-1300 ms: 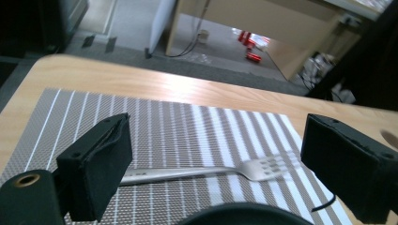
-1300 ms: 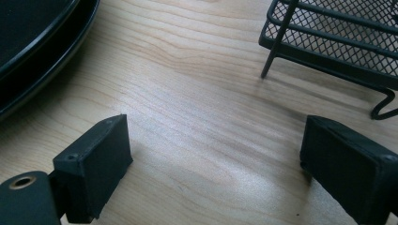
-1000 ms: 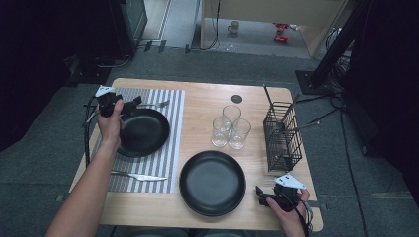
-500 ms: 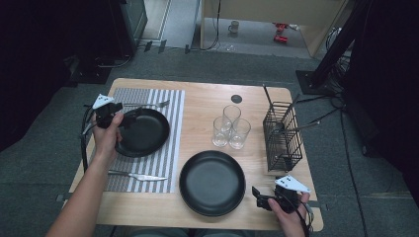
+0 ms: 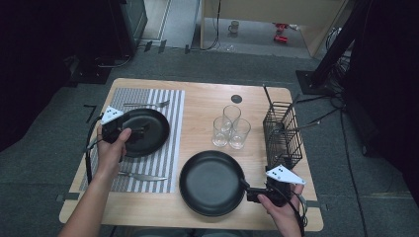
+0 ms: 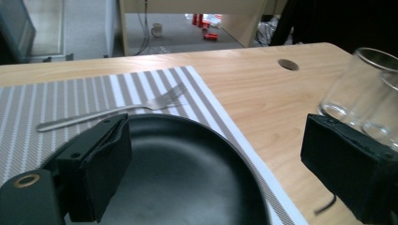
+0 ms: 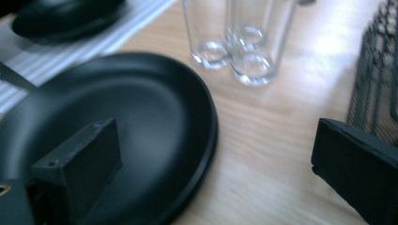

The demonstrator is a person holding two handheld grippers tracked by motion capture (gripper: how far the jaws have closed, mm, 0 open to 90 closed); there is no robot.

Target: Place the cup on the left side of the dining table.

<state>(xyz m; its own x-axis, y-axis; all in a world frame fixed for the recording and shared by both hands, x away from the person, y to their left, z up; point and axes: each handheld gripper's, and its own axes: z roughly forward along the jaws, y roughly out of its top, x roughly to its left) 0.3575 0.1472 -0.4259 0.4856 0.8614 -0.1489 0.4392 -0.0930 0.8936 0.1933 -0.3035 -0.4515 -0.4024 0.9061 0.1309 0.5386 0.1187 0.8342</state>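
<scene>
The right hand-held gripper (image 5: pixel 245 188), jaws just opened and empty, stands beside the black plate (image 5: pixel 211 182) at the table's (image 5: pixel 207 106) near edge, indicating release, while the open left hand-held gripper (image 5: pixel 141 132) has withdrawn over the placemat's plate (image 5: pixel 148 129).

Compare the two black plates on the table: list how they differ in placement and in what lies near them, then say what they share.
The far plate lies on the striped placemat; the near plate lies on bare wood. The far plate sits between a fork and a knife; the near plate has neither beside it. The left gripper hovers over the far plate; the right gripper is at the near plate's rim. Both are round, black and empty.
</scene>
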